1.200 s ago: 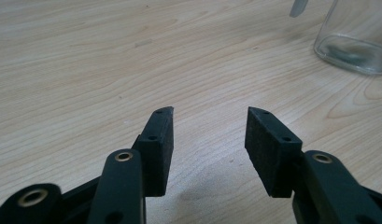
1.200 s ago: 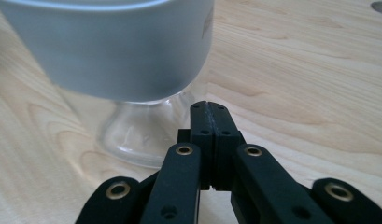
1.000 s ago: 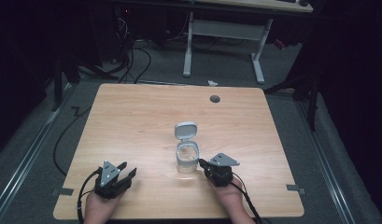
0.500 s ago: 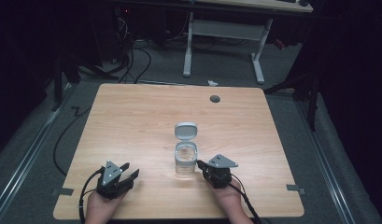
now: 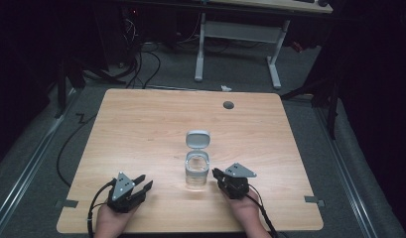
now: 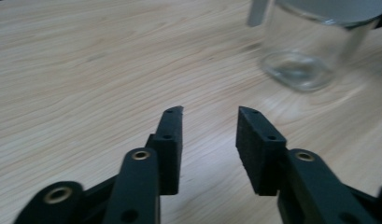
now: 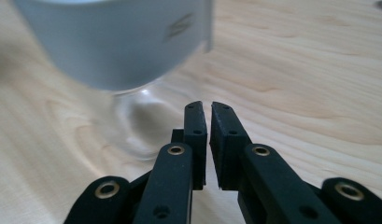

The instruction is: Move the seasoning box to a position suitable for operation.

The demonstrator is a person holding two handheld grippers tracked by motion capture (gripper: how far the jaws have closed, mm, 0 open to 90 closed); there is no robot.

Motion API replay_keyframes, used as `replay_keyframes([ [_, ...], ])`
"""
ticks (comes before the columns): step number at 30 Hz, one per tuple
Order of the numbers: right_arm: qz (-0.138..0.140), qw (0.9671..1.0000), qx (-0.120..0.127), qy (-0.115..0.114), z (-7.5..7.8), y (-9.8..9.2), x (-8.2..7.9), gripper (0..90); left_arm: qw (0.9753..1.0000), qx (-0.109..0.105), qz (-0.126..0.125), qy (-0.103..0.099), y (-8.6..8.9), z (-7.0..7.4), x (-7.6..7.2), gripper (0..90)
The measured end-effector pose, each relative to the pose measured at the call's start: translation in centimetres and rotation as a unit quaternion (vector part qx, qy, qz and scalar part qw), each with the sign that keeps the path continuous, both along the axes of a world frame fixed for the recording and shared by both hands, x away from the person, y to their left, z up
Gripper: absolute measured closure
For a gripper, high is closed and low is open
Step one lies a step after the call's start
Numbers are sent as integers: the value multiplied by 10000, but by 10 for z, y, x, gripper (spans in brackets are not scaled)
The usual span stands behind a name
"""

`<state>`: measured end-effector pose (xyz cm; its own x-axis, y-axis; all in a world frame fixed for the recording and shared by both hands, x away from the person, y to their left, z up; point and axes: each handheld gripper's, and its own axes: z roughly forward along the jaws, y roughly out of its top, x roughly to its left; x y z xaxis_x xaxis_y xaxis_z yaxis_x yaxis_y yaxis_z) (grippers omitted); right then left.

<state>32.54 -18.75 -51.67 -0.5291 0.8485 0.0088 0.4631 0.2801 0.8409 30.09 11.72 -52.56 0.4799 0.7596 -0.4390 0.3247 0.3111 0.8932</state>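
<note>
**Dark room, lit bench: jar between two idle grippers**

Wood bench (image 5: 141, 129) bare except for one clear glass jar (image 5: 196, 171), near centre toward my edge, its grey flip lid (image 5: 198, 139) hinged back at 12 o'clock. Left gripper (image 5: 139, 184) sits at the jar's 8 o'clock, well apart, jaws spread, holding nothing. Right gripper (image 5: 216, 173) rests just beside the jar at 3 o'clock, jaws nearly together, empty. My guess: right steadies, left reaches in.

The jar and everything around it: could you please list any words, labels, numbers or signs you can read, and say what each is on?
No text can be read.
Glass jar: a dark mark on its grey collar in the right gripper view, too blurred to read.
Table, left gripper, right gripper: no lettering visible.
</note>
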Motion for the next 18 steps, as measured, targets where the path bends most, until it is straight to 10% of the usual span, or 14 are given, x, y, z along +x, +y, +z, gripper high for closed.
replay_keyframes([
  [7, -130, 9996, 255, -70, 9, -19, 8, 890, 9983, -98, -573, 41, -62, 4, -9, 776],
  [18, -260, 9990, 314, -156, 27, -23, 31, 900, 9962, -68, -851, 153, -112, -6, -7, 888],
])
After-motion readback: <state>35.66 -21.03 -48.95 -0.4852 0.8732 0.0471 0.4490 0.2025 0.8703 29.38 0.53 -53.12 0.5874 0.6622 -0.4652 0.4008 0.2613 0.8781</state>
